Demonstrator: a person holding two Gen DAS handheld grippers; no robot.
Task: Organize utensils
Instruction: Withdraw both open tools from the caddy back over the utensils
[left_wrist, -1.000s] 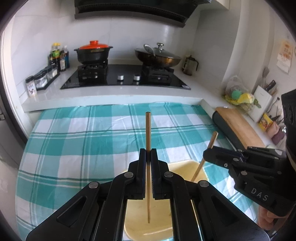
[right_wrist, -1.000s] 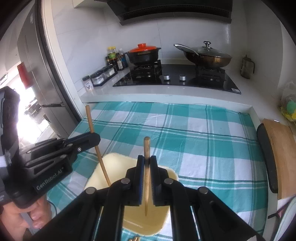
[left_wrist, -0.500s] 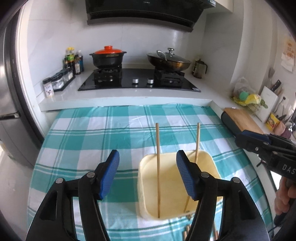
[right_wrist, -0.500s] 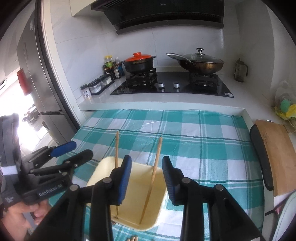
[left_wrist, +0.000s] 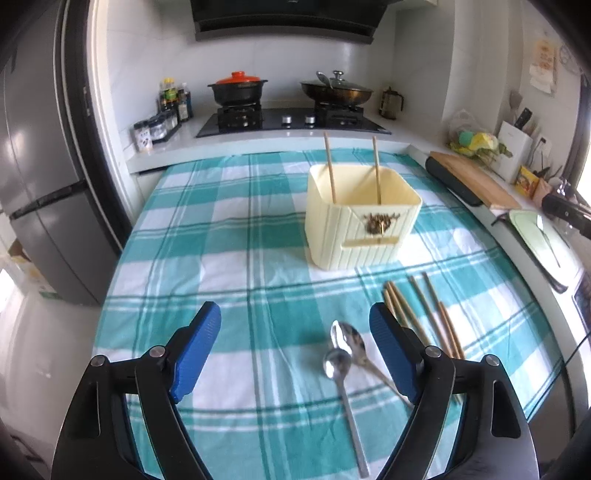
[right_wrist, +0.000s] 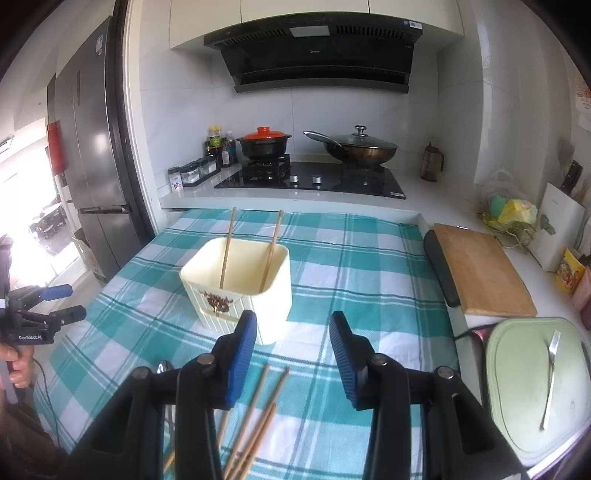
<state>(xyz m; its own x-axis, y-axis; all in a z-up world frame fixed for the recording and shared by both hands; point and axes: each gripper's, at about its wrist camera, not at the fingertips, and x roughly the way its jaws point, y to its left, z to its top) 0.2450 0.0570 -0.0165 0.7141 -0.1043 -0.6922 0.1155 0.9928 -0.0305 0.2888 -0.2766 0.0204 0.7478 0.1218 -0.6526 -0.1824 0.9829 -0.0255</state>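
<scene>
Two thin wooden chopsticks (left_wrist: 330, 168) lean inside the cream plastic holder (left_wrist: 360, 225) mid-cloth; more chopsticks (right_wrist: 258, 410) and two steel spoons (left_wrist: 341, 354) lie near the cloth's front edge. The left gripper (left_wrist: 293, 347) and right gripper (right_wrist: 291, 354) are opening, nothing between their jaws. The spoons look stiff and slippery, probably best pinched at the handle.

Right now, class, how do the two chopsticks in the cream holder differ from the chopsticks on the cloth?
The two chopsticks in the cream holder stand nearly upright; the chopsticks on the cloth lie flat. The holder pair stand apart; the cloth ones lie loosely bunched and are more numerous. Both look like plain wood.
</scene>
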